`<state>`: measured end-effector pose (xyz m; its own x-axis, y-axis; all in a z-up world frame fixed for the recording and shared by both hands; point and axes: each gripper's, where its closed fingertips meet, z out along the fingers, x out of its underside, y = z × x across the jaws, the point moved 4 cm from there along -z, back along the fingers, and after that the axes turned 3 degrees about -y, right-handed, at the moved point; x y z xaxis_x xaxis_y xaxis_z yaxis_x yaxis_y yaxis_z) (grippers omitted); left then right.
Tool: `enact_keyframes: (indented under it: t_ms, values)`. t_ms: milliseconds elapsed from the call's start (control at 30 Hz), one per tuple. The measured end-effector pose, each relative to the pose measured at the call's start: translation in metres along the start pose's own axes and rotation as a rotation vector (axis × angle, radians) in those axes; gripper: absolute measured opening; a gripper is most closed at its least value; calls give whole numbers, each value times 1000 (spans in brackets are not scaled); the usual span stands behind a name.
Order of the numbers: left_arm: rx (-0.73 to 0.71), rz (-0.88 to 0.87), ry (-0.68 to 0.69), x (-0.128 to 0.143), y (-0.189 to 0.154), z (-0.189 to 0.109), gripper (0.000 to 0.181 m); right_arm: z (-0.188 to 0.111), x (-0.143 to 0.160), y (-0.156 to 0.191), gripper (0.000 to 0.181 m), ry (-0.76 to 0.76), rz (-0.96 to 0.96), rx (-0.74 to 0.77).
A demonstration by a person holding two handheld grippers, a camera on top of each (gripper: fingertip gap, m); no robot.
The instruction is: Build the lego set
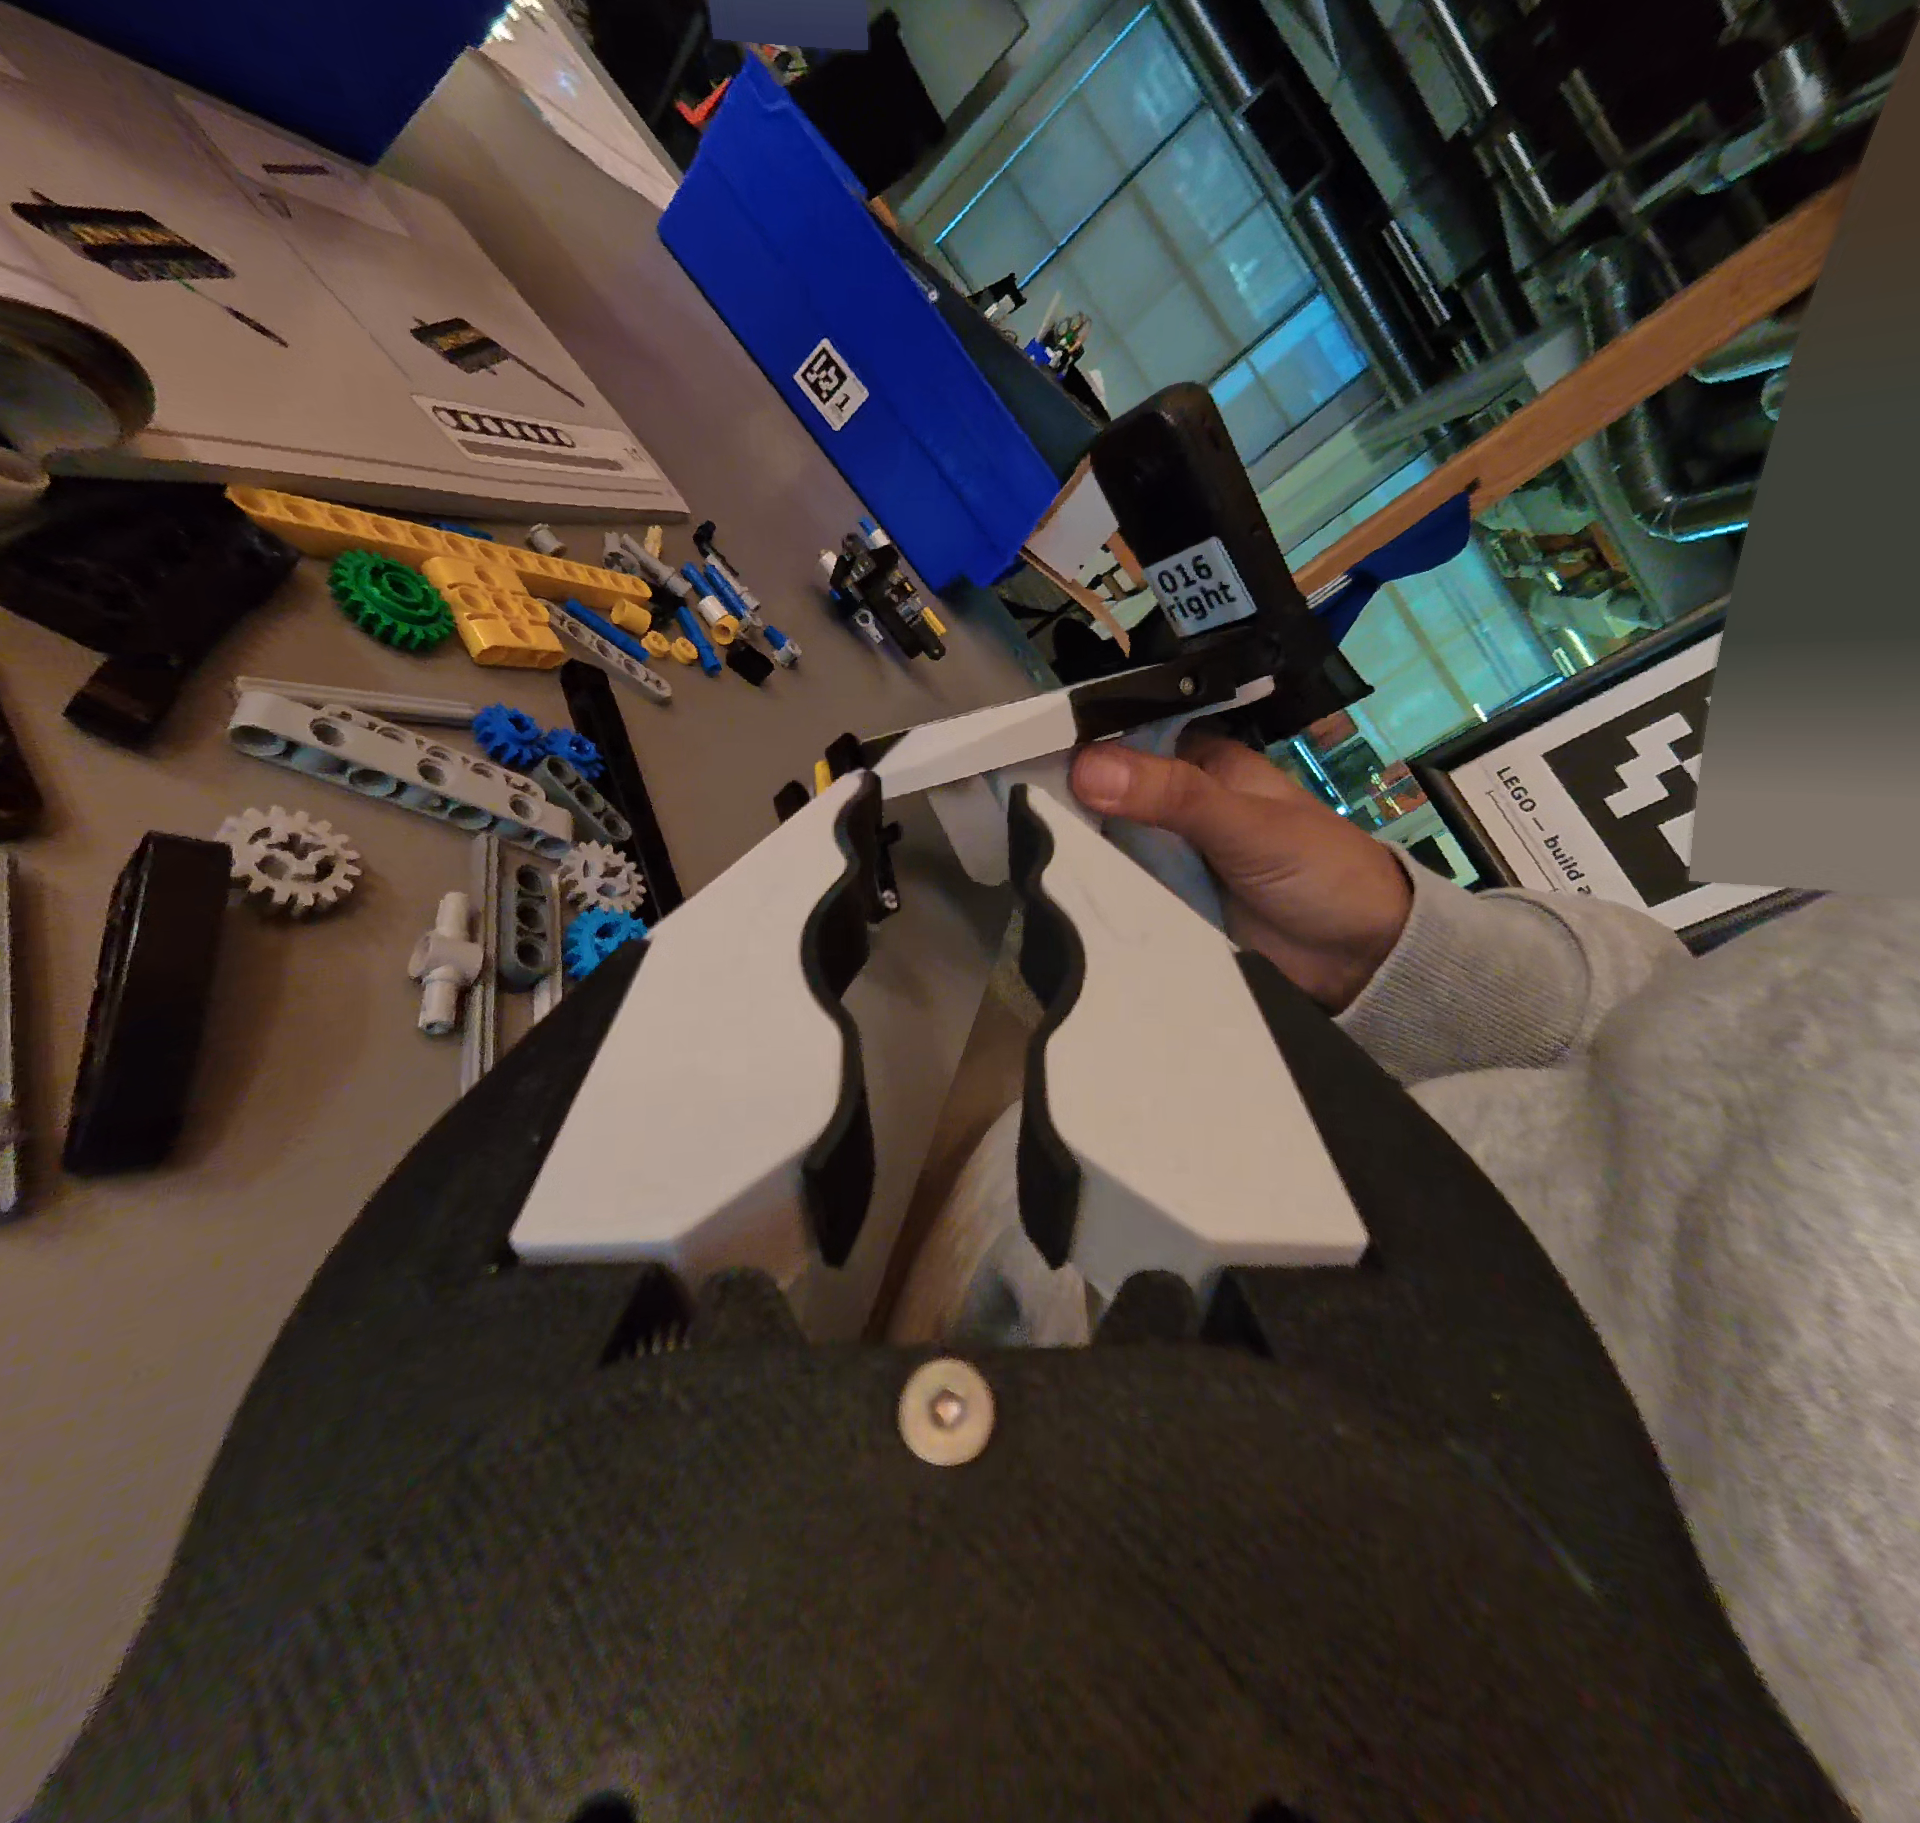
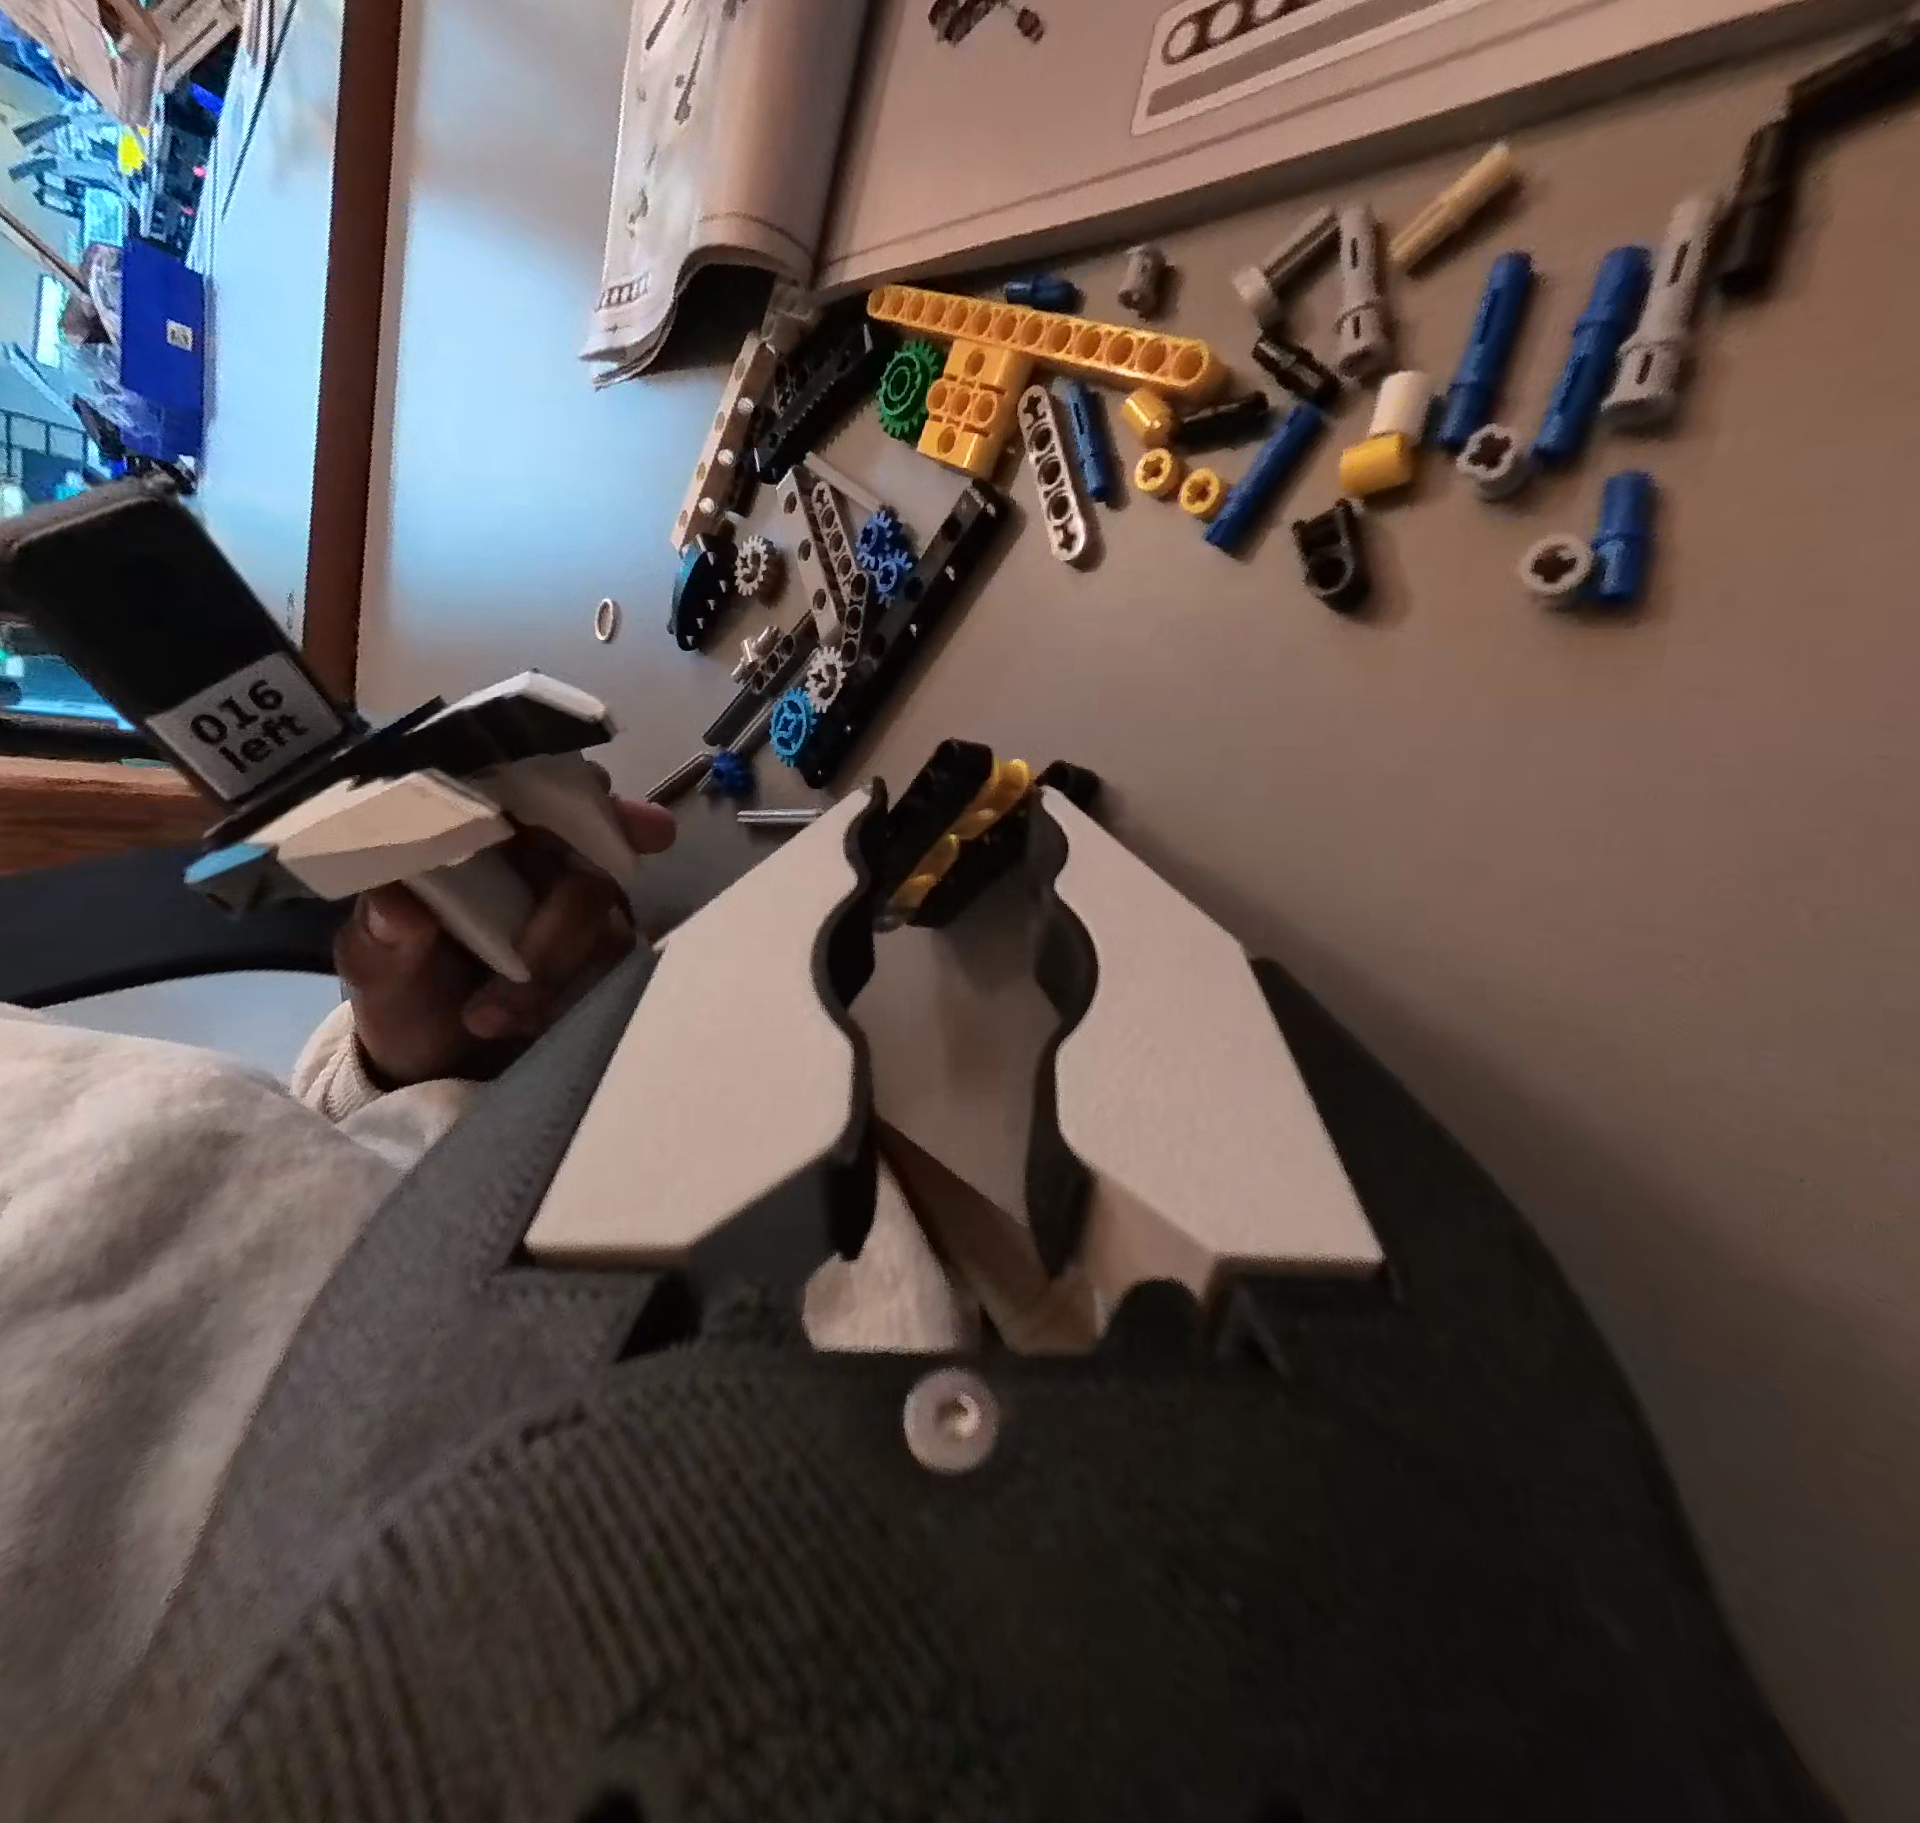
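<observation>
My right gripper (image 2: pixel 956 817) is shut on a small black-and-yellow lego assembly (image 2: pixel 961 833), held just above the grey table (image 2: pixel 1455 890). In the left wrist view the right gripper (image 1: pixel 868 760) reaches in from the right, its tips right in front of my left gripper (image 1: pixel 940 802). The left gripper is open; a thin black part (image 1: pixel 883 848) shows by its left fingertip, and I cannot tell whether it touches. Loose parts lie beyond: a yellow T-shaped beam (image 2: pixel 1039 334), a green gear (image 2: pixel 909 386), blue pins (image 2: pixel 1486 360) and grey beams (image 1: pixel 384 765).
An open instruction booklet (image 2: pixel 1351 28) lies at the table's far side. Blue bins (image 1: pixel 852 339) stand behind the parts. A black tyre (image 1: pixel 145 1004) and a white gear (image 1: pixel 291 859) lie at the left. A grey sleeve (image 1: pixel 1662 1202) crosses the right. My hands' fingertips stand some 8 centimeters from each other. The white gear (image 1: pixel 291 859) sits 9 centimeters or so from the ends of my left fingers. Look for it in the right wrist view (image 2: pixel 742 567) too.
</observation>
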<state>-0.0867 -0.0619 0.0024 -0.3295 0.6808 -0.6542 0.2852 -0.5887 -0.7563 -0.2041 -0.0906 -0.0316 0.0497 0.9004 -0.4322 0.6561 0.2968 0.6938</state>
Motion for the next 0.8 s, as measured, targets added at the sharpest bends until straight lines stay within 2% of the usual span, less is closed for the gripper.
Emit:
enact_keyframes:
  t_ms: [133,367,500,700,800]
  values:
    - [19,15,3,1,-2,1,22,-3,1,-1,25,41,-1,-3]
    - [45,-1,-25,-1,-3,-3,22,-3,9,6,56,28,28,42]
    - [57,3,-23,-1,-5,-4,22,-2,11,3,48,8,55,63]
    - [68,-2,-24,-1,-5,-5,22,-3,11,4,9,12,40,45]
    - [67,3,-18,0,-5,-5,22,-4,8,6,6,-1,41,3]
